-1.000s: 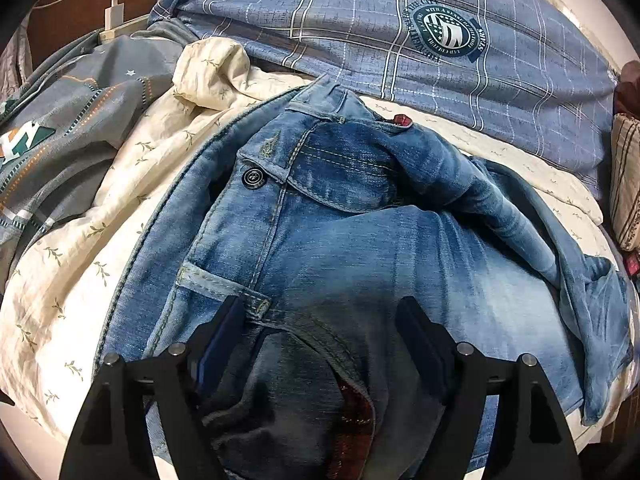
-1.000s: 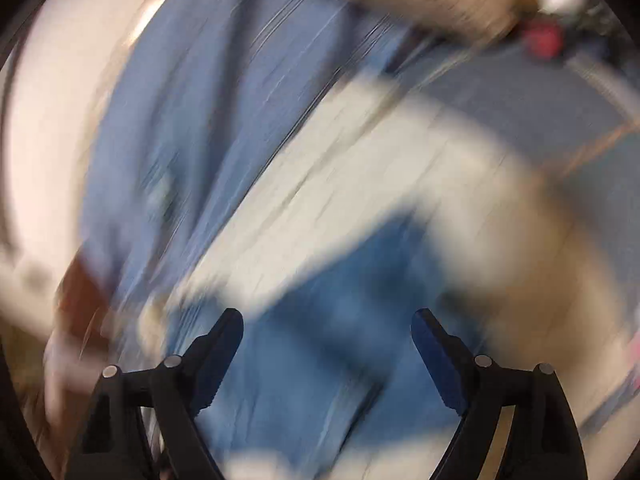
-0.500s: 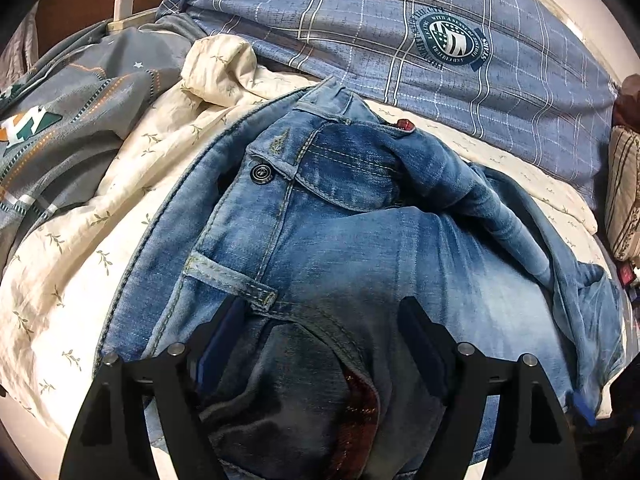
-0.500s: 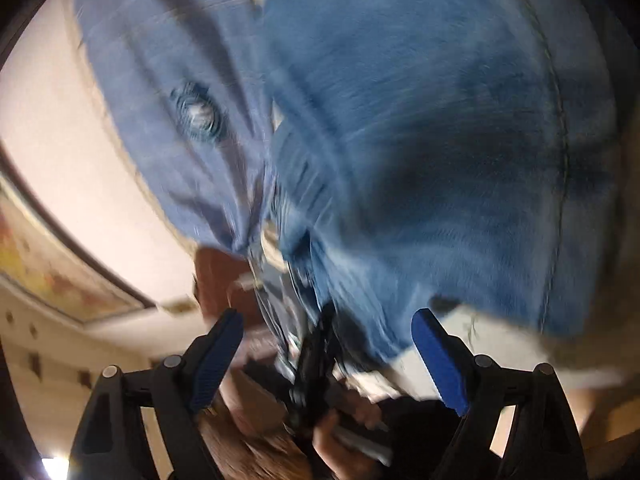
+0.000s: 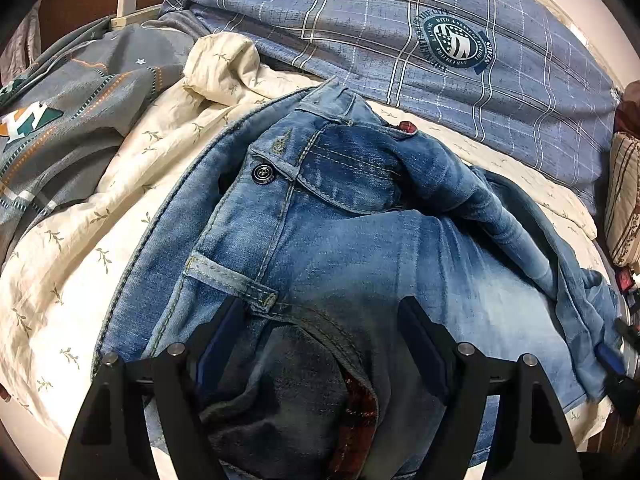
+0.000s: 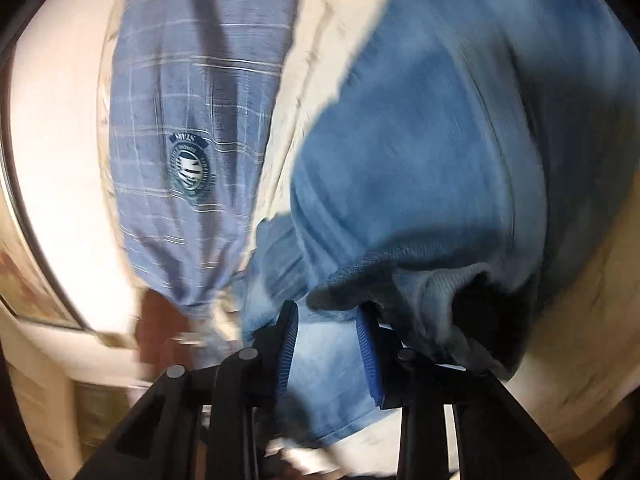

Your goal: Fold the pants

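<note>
Left gripper [image 5: 324, 328], fingers spread wide, rests over rumpled faded-denim jeans [image 5: 360, 248] at the waistband; only its view shows the metal button [image 5: 262, 173]. Right gripper [image 6: 328, 348] pinches a blurred hem.

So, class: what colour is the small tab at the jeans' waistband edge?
Red tab, on faded blue jeans; clearest in the left wrist view.

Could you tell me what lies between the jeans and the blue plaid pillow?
A strip of cream leaf-print sheet separates jeans and plaid pillow, in the left wrist view.

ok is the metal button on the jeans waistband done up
No, the metal button on the jeans sits bare on the open waistband, no buttonhole flap over it.
</note>
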Action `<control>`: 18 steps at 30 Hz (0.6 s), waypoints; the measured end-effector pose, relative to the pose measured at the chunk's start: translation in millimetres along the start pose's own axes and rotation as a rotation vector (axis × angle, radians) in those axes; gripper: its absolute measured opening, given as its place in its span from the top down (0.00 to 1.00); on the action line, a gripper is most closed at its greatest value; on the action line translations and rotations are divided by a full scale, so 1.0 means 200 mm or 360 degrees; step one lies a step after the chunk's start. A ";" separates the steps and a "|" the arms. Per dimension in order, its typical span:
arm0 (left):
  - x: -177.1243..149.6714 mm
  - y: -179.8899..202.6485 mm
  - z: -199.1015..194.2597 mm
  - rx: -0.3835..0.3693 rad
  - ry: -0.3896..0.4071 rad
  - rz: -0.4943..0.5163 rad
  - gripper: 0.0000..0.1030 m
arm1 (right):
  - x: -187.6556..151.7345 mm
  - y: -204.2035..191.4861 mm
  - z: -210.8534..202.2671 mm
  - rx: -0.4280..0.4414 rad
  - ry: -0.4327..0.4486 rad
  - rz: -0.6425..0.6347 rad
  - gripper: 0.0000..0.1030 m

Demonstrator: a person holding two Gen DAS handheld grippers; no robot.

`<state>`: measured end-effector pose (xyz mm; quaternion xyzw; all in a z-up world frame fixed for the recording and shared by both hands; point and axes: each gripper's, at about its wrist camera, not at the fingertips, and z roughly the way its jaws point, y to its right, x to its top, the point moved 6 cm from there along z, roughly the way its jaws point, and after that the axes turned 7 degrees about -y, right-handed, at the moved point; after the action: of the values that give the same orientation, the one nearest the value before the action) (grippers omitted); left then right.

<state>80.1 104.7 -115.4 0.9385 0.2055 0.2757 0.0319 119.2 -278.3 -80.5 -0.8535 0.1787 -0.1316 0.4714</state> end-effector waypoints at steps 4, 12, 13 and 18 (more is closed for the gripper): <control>0.00 0.00 0.00 -0.0005 0.0000 -0.0006 0.22 | 0.02 -0.13 -0.15 -0.0311 0.0149 -0.0454 0.23; -0.01 -0.01 -0.01 -0.0036 -0.0001 -0.0004 0.22 | -0.24 -0.27 -0.18 -0.0924 -0.0075 -0.1614 0.22; -0.01 -0.01 -0.01 -0.0032 0.0000 -0.0005 0.22 | -0.30 -0.25 -0.18 -0.1008 -0.0076 -0.1750 0.22; -0.01 0.00 0.00 0.0000 0.0004 0.0015 0.22 | -0.46 -0.15 -0.03 -0.1194 -0.0179 -0.2024 0.24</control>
<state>78.0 103.6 -115.6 0.9391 0.2012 0.2769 0.0305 39.2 -227.8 -57.5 -0.9015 -0.3417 -0.2653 -0.0109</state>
